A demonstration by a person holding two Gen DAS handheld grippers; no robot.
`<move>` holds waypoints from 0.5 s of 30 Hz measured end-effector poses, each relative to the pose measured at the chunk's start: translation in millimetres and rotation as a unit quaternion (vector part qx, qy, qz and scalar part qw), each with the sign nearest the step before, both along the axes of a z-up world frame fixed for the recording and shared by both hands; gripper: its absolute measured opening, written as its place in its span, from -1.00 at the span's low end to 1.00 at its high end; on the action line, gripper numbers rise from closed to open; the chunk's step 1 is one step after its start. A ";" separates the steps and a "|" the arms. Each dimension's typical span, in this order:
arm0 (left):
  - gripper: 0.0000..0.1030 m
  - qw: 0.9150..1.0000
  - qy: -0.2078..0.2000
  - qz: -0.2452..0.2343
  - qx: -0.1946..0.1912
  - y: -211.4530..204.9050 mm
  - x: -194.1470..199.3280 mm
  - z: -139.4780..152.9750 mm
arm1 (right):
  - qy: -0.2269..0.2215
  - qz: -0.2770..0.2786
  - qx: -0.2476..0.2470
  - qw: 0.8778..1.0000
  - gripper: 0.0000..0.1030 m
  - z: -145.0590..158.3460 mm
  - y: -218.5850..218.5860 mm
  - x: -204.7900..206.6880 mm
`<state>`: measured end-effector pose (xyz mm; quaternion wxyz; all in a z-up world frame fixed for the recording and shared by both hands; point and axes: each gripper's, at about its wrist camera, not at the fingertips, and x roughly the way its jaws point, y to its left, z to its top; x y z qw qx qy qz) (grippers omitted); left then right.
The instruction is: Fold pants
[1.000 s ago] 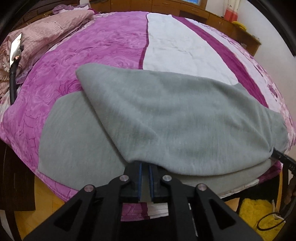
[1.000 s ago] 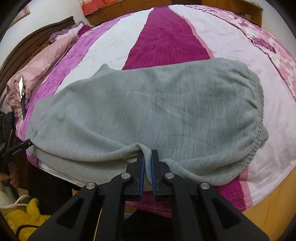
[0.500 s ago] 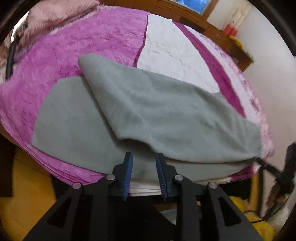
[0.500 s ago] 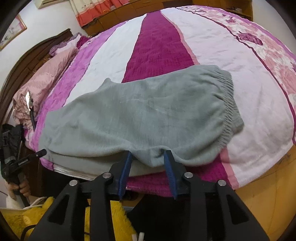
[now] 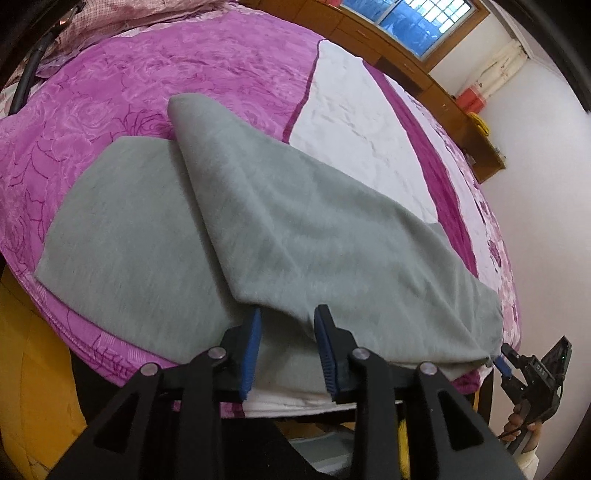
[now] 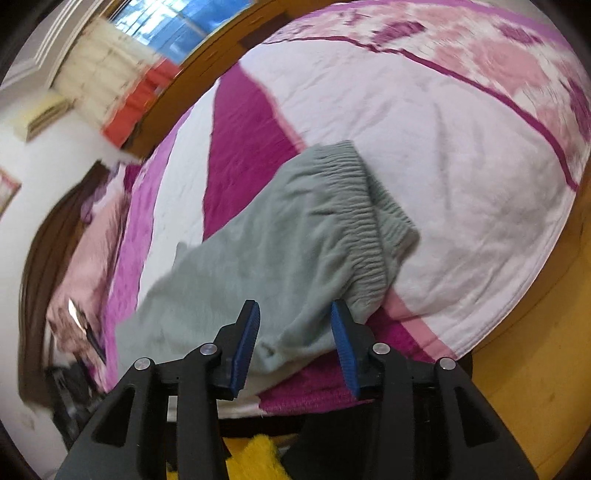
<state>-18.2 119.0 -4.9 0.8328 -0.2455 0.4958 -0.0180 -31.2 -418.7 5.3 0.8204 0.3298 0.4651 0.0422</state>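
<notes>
Grey pants (image 5: 295, 229) lie on the bed near its front edge, one leg folded slantwise over the other. My left gripper (image 5: 288, 314) is open at the near fold, and the cloth edge lies just past its blue pads (image 5: 251, 350) without being pinched. In the right wrist view the gathered waistband (image 6: 362, 221) is ahead and to the right. My right gripper (image 6: 294, 308) has its jaws opening, with loose grey cloth (image 6: 258, 266) between the fingers but not pressed. The right gripper (image 5: 504, 360) also shows at the pants' far right corner, held by a hand (image 5: 517, 424).
The bed carries a magenta, white and pink flowered blanket (image 5: 184, 74), with pillows (image 5: 110, 14) at the head. A wooden cabinet (image 5: 424, 62) runs under the window. A dark headboard (image 6: 40, 258), orange wooden floor (image 6: 535, 369) and a yellow rug (image 6: 258, 458) are nearby.
Both grippers were shut on the pants' near edge, then opened and let it go. The cloth settled on the bed. The right gripper swung toward the waistband end and rolled; the left rolled too.
</notes>
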 end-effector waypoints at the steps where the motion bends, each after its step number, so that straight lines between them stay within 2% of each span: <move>1: -0.41 1.000 0.001 0.000 0.001 -0.3 1.4 -1.2 | 0.003 -0.004 0.005 1.000 -0.35 -2.4 -0.5 2.0; 9: -0.41 1.000 0.007 0.005 0.001 0.5 6.4 -7.7 | 0.034 -0.013 0.027 0.999 -0.35 -11.8 3.4 -1.9; 15: -0.41 1.000 0.007 0.014 -0.009 4.5 8.9 -10.4 | 0.039 -0.053 0.036 0.997 -0.35 -7.6 -8.8 -11.8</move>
